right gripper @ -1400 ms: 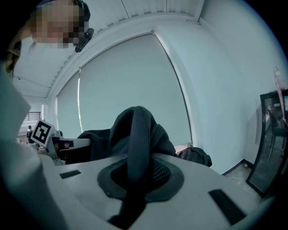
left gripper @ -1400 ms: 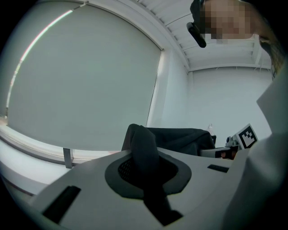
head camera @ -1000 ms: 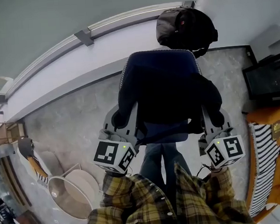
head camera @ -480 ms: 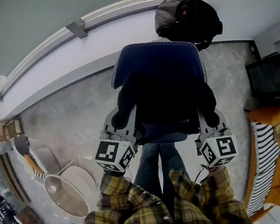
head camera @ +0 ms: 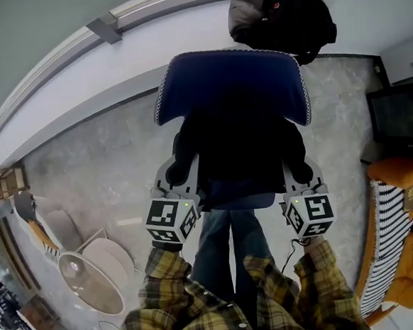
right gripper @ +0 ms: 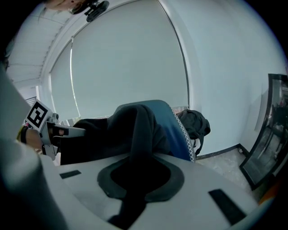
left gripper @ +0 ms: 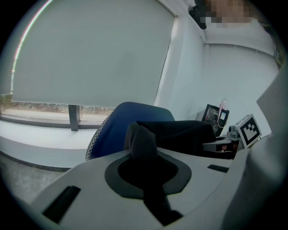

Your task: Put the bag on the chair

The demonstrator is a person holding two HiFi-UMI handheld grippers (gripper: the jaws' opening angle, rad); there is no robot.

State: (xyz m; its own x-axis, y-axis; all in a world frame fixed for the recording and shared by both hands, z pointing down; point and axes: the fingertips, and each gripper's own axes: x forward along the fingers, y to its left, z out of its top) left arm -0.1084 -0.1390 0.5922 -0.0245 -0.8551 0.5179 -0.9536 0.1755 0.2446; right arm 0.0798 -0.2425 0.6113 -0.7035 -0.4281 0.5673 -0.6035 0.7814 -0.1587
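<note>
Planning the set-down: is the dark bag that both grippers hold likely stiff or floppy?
Probably floppy: the dark bag bunches into folds where the left gripper and right gripper pinch it. It likely slumps on the blue chair rather than standing or rolling.

Most of chair [head camera: 232, 80] seat, seemingly, behind bag [head camera: 237, 147]

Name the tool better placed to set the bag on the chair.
Neither leads: the left tool and right tool each clamp one end of the bag, level, with the chair centred between them. Probably lower both together.
</note>
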